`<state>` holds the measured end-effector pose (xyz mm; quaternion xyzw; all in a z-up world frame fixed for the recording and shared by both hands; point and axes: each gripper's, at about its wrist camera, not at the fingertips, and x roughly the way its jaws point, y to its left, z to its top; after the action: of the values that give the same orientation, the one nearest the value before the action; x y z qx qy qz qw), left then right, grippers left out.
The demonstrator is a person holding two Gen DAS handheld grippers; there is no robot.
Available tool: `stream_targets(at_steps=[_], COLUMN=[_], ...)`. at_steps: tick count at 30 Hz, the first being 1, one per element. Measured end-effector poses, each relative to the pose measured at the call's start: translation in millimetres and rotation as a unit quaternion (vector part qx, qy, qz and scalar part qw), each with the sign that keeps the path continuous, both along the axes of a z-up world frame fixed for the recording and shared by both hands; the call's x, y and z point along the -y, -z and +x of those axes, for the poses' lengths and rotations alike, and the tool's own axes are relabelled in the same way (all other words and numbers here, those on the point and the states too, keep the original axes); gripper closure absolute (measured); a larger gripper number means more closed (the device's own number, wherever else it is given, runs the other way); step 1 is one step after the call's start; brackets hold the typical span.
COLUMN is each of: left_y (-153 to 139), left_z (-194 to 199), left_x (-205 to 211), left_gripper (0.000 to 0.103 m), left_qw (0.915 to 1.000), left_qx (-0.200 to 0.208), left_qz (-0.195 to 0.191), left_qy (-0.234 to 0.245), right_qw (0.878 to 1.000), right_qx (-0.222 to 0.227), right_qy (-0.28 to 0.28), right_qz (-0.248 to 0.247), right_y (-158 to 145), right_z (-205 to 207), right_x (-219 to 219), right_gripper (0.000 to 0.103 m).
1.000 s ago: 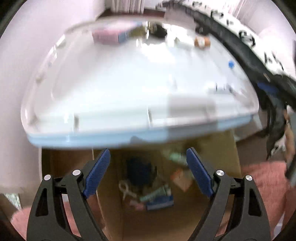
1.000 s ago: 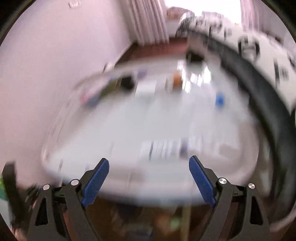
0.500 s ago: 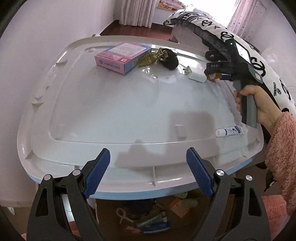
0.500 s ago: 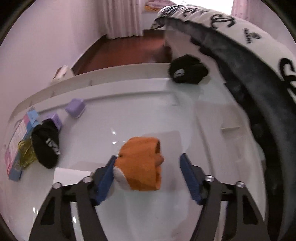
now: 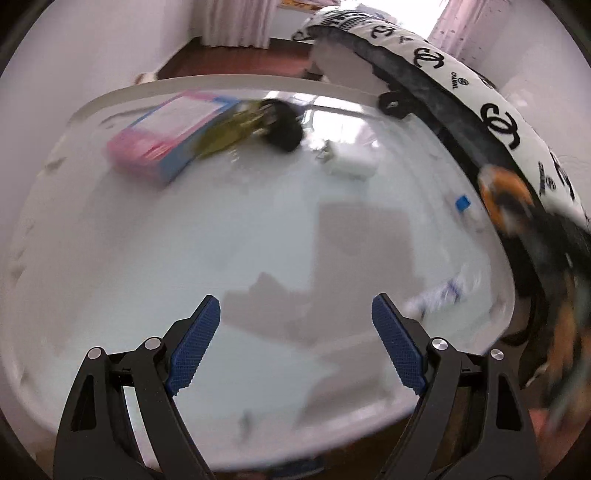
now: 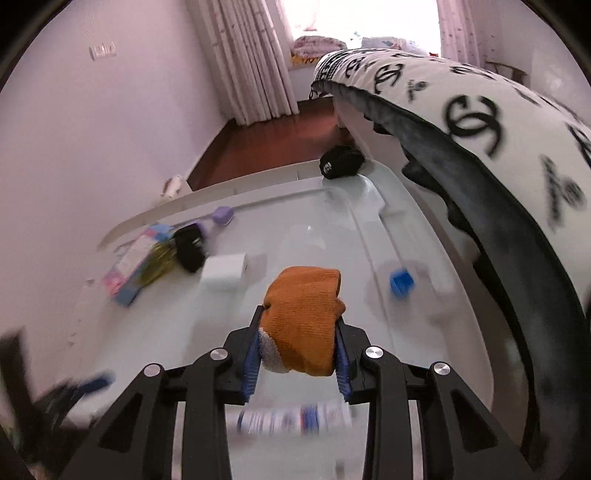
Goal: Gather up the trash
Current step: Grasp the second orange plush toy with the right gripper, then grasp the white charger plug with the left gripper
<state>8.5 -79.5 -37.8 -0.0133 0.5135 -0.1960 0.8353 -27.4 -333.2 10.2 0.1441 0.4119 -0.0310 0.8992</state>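
orange sock (image 6: 303, 317) (white toe), pink box (image 5: 166, 144)

Pale pink walls (image 6: 110, 122) meet a dark wooden floor (image 6: 269, 136), long pleated curtains (image 6: 255, 62) hang beside a bright window (image 6: 354, 18), and a white quilt (image 6: 491, 110) with black logos drapes along the right.

light: bright window (image 6: 362, 18) backlight | blur: motion smear, both views | edges: fisheye-warped
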Motion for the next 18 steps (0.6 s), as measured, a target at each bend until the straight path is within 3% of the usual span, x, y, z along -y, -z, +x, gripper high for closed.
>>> stream_targets(at_steps=[6, 10, 12, 18], left_y=[10.0, 15.6, 23.2, 39.2], left_z=[73.2, 105.4, 122.1, 150.1], left_x=[66.6, 88.2, 97.6, 118.3], left_gripper=[0.021, 0.021, 0.016, 0.016], left_qw=[0.9993, 0.9979, 0.9972, 0.9942], left_qx=[0.001, 0.021, 0.013, -0.008], left_qz=[0.037, 0.060, 0.072, 0.102], left_qy=[0.009, -0.008, -0.017, -0.034], right_qw=[0.999, 0.999, 0.999, 0.998], right_qx=[0.041, 0.044, 0.041, 0.053], right_qy=[-0.010, -0.018, -0.019, -0.030], right_qz=[0.007, 0.007, 0.022, 0.032], right_y=[-4.8, -2.2, -0.7, -7.3], right_z=[-30.6, -24.2, -22.6, -21.8], right_x=[-13.2, -13.1, -11.0, -14.5], right_gripper=[0.070, 0.070, 0.070, 0.070])
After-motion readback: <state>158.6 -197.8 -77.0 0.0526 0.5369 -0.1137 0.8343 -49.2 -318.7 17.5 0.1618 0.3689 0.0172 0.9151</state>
